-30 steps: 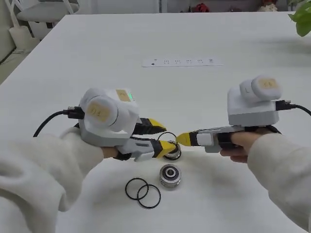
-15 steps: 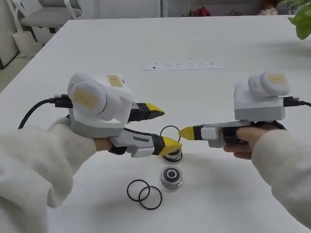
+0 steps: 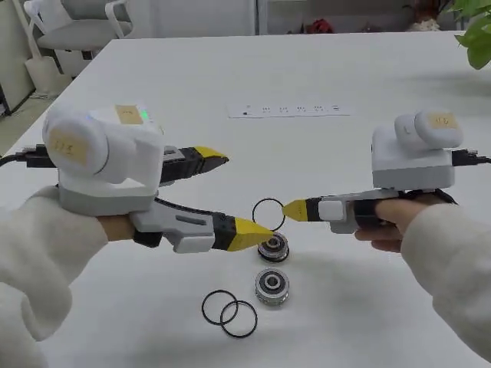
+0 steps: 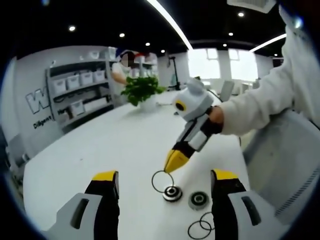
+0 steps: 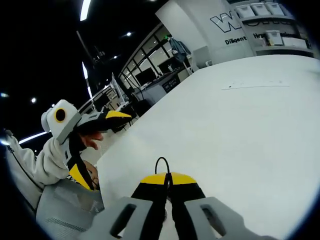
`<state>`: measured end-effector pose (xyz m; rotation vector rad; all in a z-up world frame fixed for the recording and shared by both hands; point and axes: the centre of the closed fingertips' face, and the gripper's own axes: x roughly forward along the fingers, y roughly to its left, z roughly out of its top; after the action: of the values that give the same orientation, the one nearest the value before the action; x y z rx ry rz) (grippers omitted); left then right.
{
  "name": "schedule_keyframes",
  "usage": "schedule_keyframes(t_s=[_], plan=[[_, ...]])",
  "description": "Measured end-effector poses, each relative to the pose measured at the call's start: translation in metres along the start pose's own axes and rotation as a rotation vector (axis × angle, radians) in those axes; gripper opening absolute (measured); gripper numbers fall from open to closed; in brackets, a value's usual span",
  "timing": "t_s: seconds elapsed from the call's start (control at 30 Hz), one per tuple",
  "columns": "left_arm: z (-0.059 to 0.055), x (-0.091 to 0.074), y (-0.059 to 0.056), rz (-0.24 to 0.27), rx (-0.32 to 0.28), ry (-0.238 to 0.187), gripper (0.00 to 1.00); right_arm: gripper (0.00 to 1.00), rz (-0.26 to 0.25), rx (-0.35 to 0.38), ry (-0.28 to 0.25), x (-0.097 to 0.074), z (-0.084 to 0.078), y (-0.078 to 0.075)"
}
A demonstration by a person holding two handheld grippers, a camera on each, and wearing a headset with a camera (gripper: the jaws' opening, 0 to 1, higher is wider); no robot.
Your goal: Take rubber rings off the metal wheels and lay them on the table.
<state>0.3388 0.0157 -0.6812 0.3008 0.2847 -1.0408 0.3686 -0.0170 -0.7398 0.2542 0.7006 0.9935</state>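
Right gripper [image 3: 285, 209]: jaws pressed together, pinching one thin black rubber ring [image 3: 268, 213] at 12 o'clock of two round metal wheels [image 3: 271, 282] on the white table [image 3: 345, 69]. Left gripper [image 3: 247, 193]: jaws spread, empty. Two overlapping loose black rubber rings [image 3: 230, 310] lie on the table at 8 o'clock of the wheels.

A long white plug strip [image 3: 290, 110] lies flat on the white desk [image 3: 153, 77], far out near the middle. A green plant [image 3: 474, 31] pokes in at the far right corner. It sits in a white pot [image 4: 148, 104] on the desk. A white chair [image 3: 73, 31] stands past the far left corner. By the wall are shelves [image 4: 80, 95] with white boxes [image 4: 82, 78] on them. A person [image 4: 122, 70] stands behind the plant. Long lights [image 4: 167, 20] shine on the ceiling.
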Motion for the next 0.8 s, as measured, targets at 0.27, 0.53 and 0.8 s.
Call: schedule_keyframes(t_s=[0.27, 0.53, 0.8], plan=[[0.006, -0.012, 0.002, 0.025, -0.029, -0.024, 0.87, 0.0, 0.031, -0.018, 0.003, 0.001, 0.004, 0.014], [0.005, -0.018, -0.003, 0.024, -0.036, -0.019, 0.9, 0.0, 0.06, -0.022, 0.006, 0.001, 0.005, 0.024], [0.005, -0.037, -0.002, 0.056, -0.056, -0.038, 0.92, 0.0, 0.093, -0.018, 0.016, 0.002, 0.006, 0.037]])
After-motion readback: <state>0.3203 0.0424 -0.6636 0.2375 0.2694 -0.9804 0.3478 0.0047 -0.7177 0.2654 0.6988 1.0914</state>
